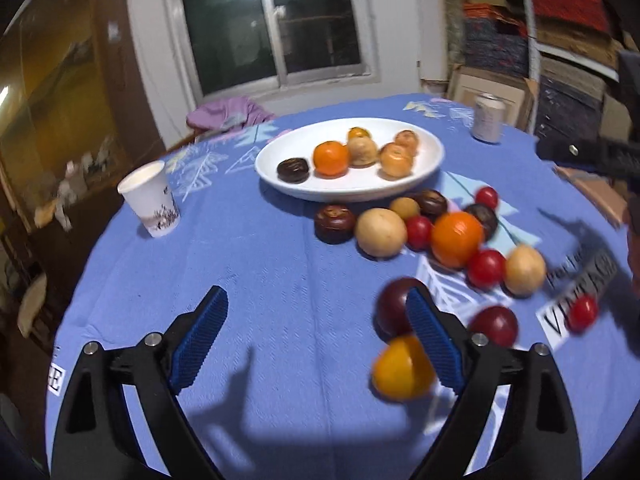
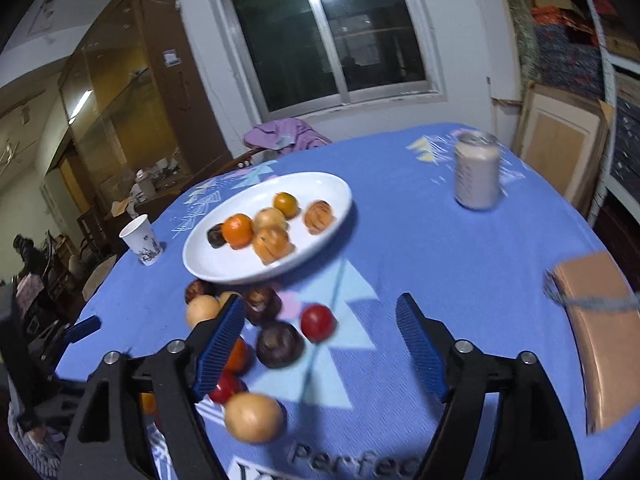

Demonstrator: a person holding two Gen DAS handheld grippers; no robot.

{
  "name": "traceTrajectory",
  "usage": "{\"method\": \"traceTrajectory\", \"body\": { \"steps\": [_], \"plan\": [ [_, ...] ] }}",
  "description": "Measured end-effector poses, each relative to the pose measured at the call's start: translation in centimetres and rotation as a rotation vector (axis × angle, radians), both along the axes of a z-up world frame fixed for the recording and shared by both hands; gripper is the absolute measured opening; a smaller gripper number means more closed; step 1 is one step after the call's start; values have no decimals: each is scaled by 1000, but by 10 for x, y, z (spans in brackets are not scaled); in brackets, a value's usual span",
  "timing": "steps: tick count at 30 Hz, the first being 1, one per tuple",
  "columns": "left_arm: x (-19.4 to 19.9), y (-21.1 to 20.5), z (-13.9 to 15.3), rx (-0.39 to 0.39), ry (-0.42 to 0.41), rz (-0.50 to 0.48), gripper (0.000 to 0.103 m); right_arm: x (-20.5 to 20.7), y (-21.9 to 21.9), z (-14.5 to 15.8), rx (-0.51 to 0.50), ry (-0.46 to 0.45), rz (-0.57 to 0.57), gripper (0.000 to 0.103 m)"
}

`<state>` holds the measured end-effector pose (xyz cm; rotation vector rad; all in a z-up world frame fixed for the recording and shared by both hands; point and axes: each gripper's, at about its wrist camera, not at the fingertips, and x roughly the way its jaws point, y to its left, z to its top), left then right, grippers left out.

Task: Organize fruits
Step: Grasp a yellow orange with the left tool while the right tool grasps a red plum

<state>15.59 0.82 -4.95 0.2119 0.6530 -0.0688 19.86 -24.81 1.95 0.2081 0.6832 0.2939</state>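
Both the left gripper and right gripper are spread wide, holding nothing, with loose fruit piled just in front of the white plate.

"Perfec" printed on blue tablecloth

Place: you're in a lived-in home dining room.
Evidence: clothed round table, far sliding window, left wooden glass-fronted cabinet, right stacked textiles.

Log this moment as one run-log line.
left tool: open, empty | right tool: open, empty | white oval plate: six fruits | loose fruits beside plate on blue tablecloth
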Motion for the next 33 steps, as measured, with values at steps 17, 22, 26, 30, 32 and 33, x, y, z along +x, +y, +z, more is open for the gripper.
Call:
{"method": "traceTrajectory", "body": {
  "steps": [17, 22, 26, 30, 32, 33],
  "plan": [
    [8, -13, -25, -16, 165, -108, 76, -3, -1, -5, 26, 24, 8, 88],
    [9, -13, -28, -54, 196, -139, 56, -2, -1, -9, 33, 50, 6, 88],
    [10, -15, -28, -56, 201, -151, 56, -1, 1, -10, 25, 52, 12, 88],
    [13, -17, -34, -52, 242, -155, 56, 0, 1, -11, 28, 60, 9, 88],
    [13, -16, -35, -63, 252, -151, 56, 0, 0, -11, 28, 61, 9, 88],
    [13, -15, -36, -68, 259, -151, 56, 0, 0, -11, 28, 61, 10, 88]
  ]
}}
